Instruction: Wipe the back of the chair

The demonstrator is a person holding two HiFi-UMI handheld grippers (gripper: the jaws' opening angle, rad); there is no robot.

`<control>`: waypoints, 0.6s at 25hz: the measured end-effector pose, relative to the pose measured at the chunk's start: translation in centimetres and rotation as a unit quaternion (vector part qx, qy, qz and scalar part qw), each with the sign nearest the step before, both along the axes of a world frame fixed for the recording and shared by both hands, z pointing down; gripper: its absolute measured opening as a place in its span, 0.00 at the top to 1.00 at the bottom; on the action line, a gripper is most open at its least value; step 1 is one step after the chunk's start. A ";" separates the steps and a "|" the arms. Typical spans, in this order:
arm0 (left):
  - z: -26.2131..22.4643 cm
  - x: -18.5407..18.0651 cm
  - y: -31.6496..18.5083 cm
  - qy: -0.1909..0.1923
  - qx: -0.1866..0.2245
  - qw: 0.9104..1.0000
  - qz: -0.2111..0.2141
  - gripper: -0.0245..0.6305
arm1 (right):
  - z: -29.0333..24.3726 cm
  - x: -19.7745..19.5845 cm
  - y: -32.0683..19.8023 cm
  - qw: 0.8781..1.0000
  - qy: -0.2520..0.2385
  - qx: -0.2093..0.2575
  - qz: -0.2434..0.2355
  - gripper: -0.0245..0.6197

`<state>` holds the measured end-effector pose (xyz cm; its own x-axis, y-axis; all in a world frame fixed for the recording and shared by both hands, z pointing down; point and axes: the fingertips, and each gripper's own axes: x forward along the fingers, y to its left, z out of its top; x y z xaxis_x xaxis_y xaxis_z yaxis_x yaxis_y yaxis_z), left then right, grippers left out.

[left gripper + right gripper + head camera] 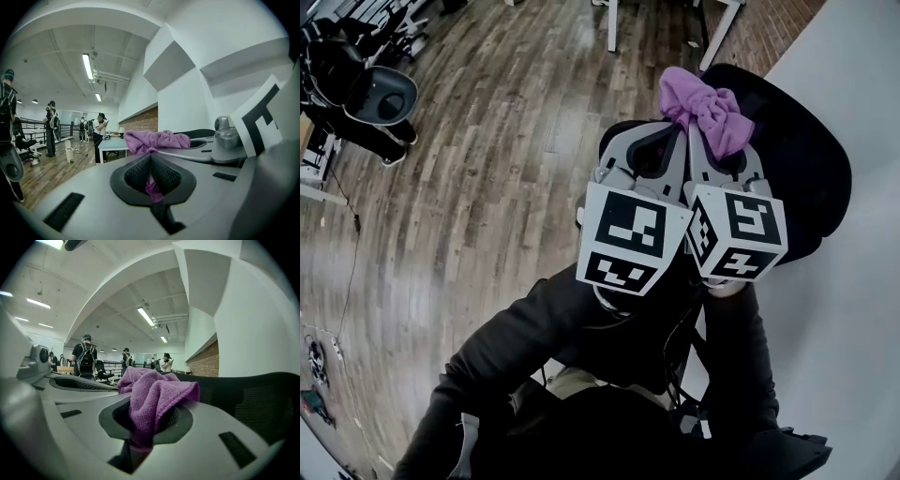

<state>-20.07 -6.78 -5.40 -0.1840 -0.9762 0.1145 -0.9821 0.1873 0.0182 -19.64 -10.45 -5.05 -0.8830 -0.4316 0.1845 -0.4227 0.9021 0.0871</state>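
Observation:
A purple cloth (705, 105) is bunched between my two grippers, which stand side by side. Both the left gripper (667, 141) and the right gripper (717, 142) are shut on it. Beneath and beyond the cloth lies the black chair back (802, 159). In the left gripper view a strip of the purple cloth (153, 185) is pinched in the shut jaws, and the rest of it bulges past the left gripper (151, 153). In the right gripper view the cloth (157, 397) drapes over the right gripper (150, 408), with the chair's mesh back (255, 401) close at the right.
A white wall (853, 309) runs along the right, close behind the chair. Another office chair (380, 94) stands far left on the wooden floor (487, 187). Table legs (614, 23) show at the top. Several people (50, 129) and a white table (112, 143) are far off.

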 end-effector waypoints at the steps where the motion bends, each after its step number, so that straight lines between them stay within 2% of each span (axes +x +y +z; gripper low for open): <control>1: -0.1 -0.1 0.0 -0.003 0.000 1.000 -0.003 0.96 | -0.2 -0.1 0.1 1.000 -0.007 0.000 -0.005 0.86; 4: -0.6 -0.5 -0.2 -0.006 0.002 1.000 -0.011 0.96 | -0.9 -0.6 0.1 1.000 -0.021 0.000 -0.016 0.86; 15: -0.4 0.5 0.3 -0.003 0.001 1.000 -0.011 0.96 | -0.8 0.4 0.6 1.000 -0.017 0.006 -0.018 0.86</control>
